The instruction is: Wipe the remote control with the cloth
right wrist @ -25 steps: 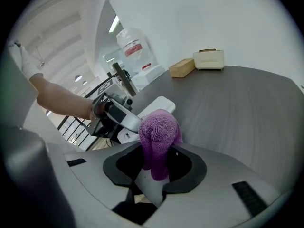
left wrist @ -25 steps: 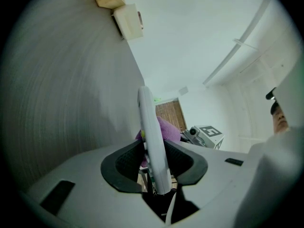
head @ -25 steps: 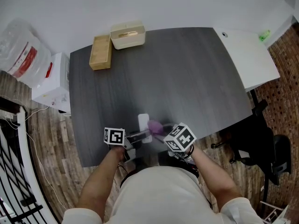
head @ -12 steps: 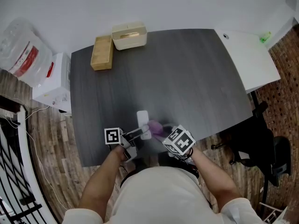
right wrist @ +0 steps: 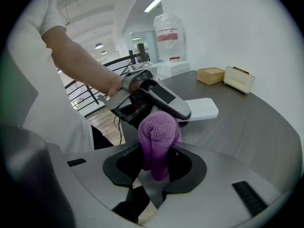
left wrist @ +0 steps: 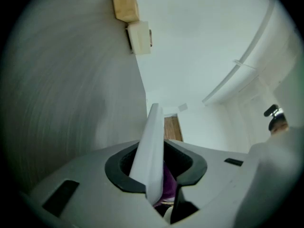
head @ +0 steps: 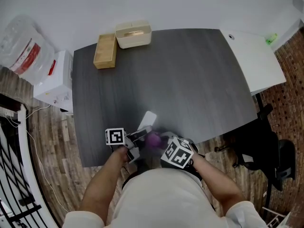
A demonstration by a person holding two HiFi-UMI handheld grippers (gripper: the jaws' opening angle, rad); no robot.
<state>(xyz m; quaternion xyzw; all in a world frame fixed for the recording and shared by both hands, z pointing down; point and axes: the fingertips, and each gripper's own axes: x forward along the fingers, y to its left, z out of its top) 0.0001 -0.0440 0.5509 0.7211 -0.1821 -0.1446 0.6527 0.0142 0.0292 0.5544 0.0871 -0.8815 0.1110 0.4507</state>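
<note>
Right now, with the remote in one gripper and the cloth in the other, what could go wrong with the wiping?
1. The left gripper's jaws have just been closing on the remote control and grip it at one end. A sideways push from the cloth could lever it loose or twist it.
2. The right gripper holds the cloth as a small wad, so its hard jaws might scrape the remote control instead.

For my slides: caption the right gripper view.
Right claw holds purple cloth near white remote that left claw has just closed on.
</note>
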